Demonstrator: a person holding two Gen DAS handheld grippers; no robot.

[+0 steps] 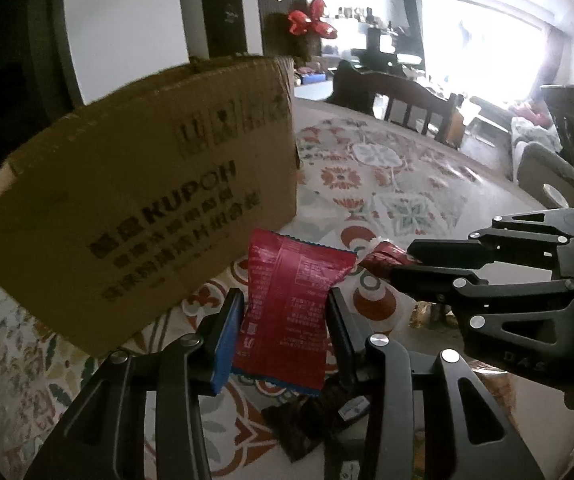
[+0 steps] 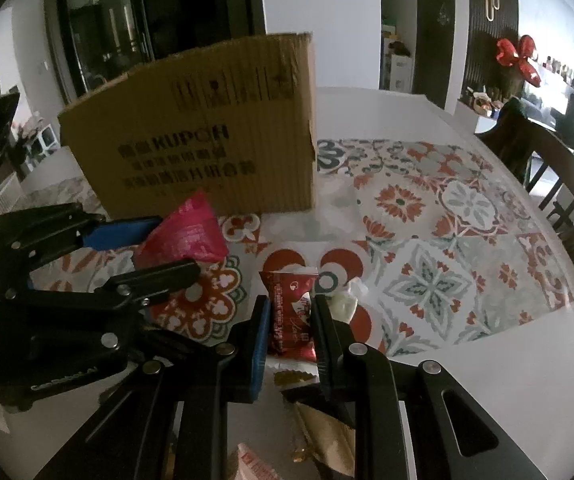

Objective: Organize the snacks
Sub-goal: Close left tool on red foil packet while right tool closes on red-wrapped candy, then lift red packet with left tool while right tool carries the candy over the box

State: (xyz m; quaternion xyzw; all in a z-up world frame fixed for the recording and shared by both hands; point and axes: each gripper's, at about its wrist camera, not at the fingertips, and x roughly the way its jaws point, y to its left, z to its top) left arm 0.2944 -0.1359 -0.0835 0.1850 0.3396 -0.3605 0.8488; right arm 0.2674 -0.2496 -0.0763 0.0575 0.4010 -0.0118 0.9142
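At the patterned table (image 2: 467,272), we are clamping a red packet (image 1: 291,304) in the left gripper (image 1: 283,320) and a smaller red candy (image 2: 291,312) in the right gripper (image 2: 289,320), and should lift both above the rim of the cardboard box (image 2: 207,136) at eleven o'clock before letting go.

Home dining room, patterned tablecloth (image 2: 427,240), wooden chair (image 1: 407,100), bright living-room window (image 1: 483,40)

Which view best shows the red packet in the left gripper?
The left wrist view: the red packet faces the camera flat, printed side readable, pinched in the left gripper. The right wrist view shows only its crumpled pink-red end from the side, partly behind a finger.
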